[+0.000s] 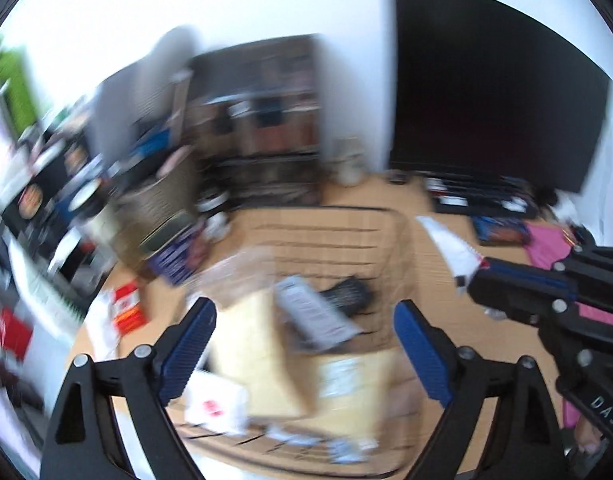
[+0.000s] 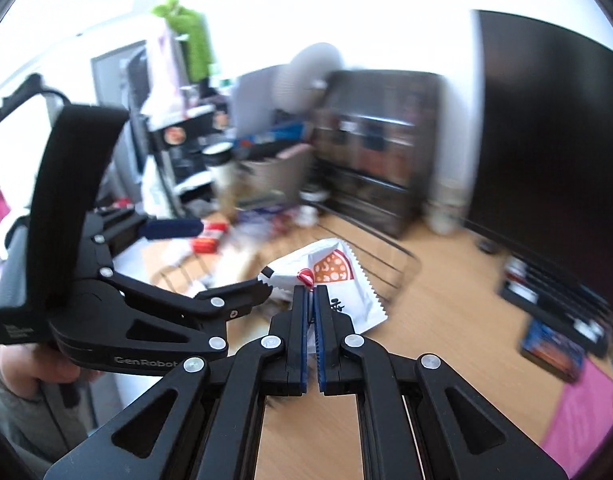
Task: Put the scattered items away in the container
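Right hand-held gripper [image 2: 311, 292]: my jaws are clamped on a white pizza-print packet [image 2: 338, 280], raised above the wire basket [image 2: 402, 258].
Left hand-held gripper [image 1: 302, 344]: mine gapes wide, empty.
Left view only: basket interior holds a cardboard box [image 1: 262, 360] and a grey pouch [image 1: 310, 312].
Right view only: the packet's print.

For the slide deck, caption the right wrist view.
Right gripper shut on a white pizza-print packet above the wire basket.

left fingers [image 1: 304, 332] apart, right fingers [image 2: 311, 292] together
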Motion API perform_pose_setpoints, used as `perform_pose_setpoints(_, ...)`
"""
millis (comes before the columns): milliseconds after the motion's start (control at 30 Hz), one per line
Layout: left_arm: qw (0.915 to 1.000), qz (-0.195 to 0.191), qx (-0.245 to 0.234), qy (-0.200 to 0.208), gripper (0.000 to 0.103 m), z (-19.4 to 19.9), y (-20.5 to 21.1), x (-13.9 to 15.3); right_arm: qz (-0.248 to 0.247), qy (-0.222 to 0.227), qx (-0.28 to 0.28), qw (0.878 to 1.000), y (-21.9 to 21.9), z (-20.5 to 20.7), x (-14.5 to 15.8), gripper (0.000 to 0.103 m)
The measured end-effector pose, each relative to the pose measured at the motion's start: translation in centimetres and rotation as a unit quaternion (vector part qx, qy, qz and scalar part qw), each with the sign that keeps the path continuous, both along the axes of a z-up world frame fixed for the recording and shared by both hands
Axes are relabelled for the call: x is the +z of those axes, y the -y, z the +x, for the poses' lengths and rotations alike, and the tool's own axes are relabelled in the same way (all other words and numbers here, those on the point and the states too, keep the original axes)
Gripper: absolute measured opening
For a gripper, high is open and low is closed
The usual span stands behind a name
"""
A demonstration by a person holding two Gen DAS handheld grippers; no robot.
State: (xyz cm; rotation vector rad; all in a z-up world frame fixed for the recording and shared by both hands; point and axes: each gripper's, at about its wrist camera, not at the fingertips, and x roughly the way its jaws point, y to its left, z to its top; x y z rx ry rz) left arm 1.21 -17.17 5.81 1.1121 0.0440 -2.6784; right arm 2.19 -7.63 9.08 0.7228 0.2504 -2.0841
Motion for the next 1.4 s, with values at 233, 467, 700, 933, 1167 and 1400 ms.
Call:
perform_pose_setpoints(233, 0.9966, 0.025, 0.077, 0.016, 0.09, 2.7, 6.8, -1.9, -0.004, 0.046, 0.045, 0.998, 6.8, -0.6, -2.0, 0.009)
perform_pose_setpoints(467, 0.992, 0.095, 0.082, 0.015, 0.094, 3.6, 7.5, -2.9, -0.018, 0.07, -0.005, 0.997, 4.6, -1.7, -2.7, 0.075)
perform_pose_setpoints(700, 0.997, 0.059, 0.033, 0.037, 0.098, 1.0, 2.4, -3.2, 0.001, 0.065, -0.095, 0.993, -4.1, -2.1, -2.3, 0.098)
perform_pose_setpoints(933, 0.9934, 0.086, -0.067, 0.036, 0.099, -0.6, -5.7, -2.7, 0.026, 0.024, -0.19, 0.981, -13.6, 0.7, -2.6, 0.103)
perform_pose_setpoints(1167, 0.989, 0.044, -0.132, 0.052, 0.099, -1.4, -15.0, -3.8, 0.021, 0.059, -0.293, 0.954, -22.2, 1.6, -3.9, 0.103)
perform_pose_setpoints(1400, 0.9839, 0.053, -0.157, 0.067, 0.099, -1.8, -18.8, -5.5, 0.041, 0.088, -0.321, 0.942, -26.4, 2.3, -6.2, 0.103)
